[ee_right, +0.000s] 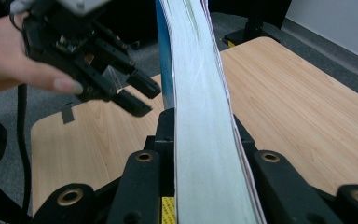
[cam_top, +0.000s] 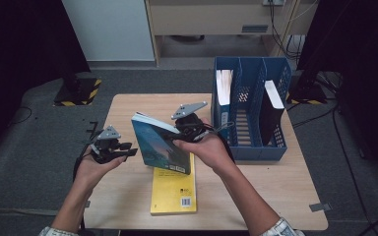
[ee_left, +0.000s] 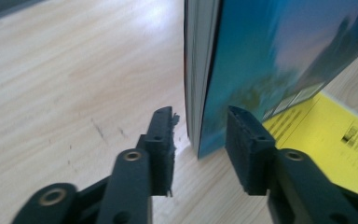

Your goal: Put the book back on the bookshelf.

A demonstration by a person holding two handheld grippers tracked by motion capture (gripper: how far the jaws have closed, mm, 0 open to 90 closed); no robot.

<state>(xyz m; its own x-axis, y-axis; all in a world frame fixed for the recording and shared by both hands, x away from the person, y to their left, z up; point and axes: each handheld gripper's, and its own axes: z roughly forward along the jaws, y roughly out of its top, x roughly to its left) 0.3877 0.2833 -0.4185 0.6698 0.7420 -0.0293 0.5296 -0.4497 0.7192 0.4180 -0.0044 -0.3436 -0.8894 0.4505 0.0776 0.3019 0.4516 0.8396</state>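
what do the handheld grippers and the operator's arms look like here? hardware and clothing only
Both grippers are black. The left gripper and right gripper each carry a grey three-cornered plate on top. Their black jaws have round metal pivot bushings and rough, worn foam-like pads. A black cable trails from the left one. Forearms are bare; light patterned sleeve cuffs show at the bottom edge.

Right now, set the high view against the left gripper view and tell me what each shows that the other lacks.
High view alone: the blue file rack at the table's far right with a dark book standing in it, both forearms, and the right claw clamped on the blue book.

Left gripper view alone: the left claw close up, its open pads flanking the blue book's lower corner without pressing it.

Both share: the blue book held upright, the yellow book lying flat beneath it, and the wooden table.
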